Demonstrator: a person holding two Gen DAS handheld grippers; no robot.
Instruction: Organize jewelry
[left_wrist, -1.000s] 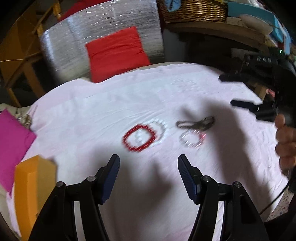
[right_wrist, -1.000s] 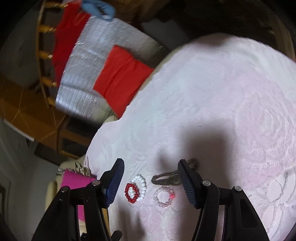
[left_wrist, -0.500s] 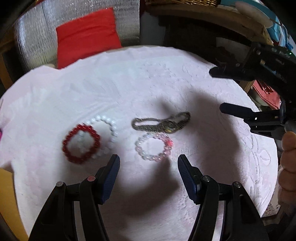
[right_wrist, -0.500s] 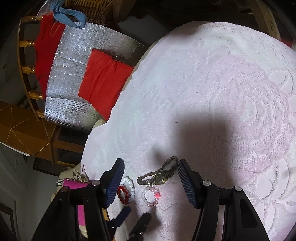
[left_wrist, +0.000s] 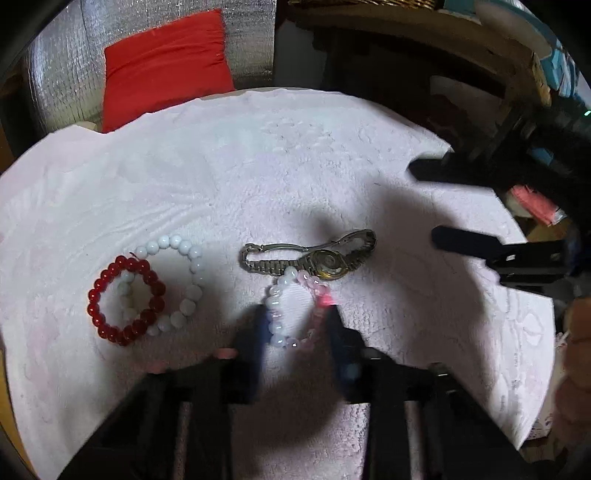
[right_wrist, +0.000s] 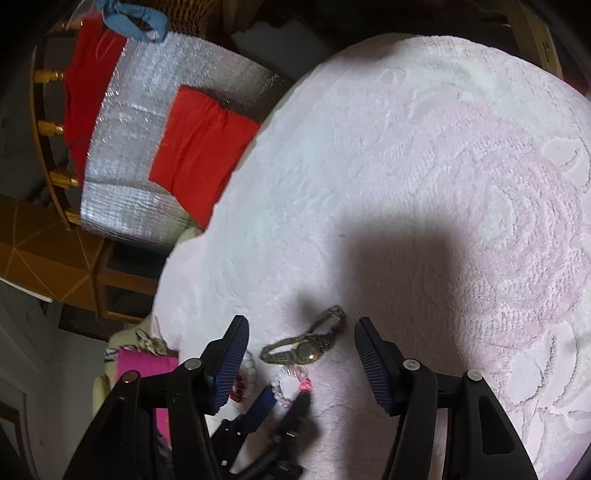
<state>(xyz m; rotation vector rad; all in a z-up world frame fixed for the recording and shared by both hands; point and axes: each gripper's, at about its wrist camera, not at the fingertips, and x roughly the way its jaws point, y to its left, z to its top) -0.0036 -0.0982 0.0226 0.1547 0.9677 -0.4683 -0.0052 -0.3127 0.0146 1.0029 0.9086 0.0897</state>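
Left wrist view: left gripper (left_wrist: 295, 325) straddles pink bracelet (left_wrist: 295, 314), jaws apart, not clamped. Watch (left_wrist: 314, 256) touches it; red bracelet (left_wrist: 125, 301) overlaps white bracelet (left_wrist: 181, 280). Right gripper (right_wrist: 301, 354) open above watch. All loose on desk (left_wrist: 258, 166); sorting barely begun.

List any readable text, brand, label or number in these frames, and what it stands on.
None can be read.
Watch dial: any markings are too small and blurred.
Boxes on the shelf at the upper right: print, if any, is blurred.
Bracelets, towel and both claws carry no visible lettering.
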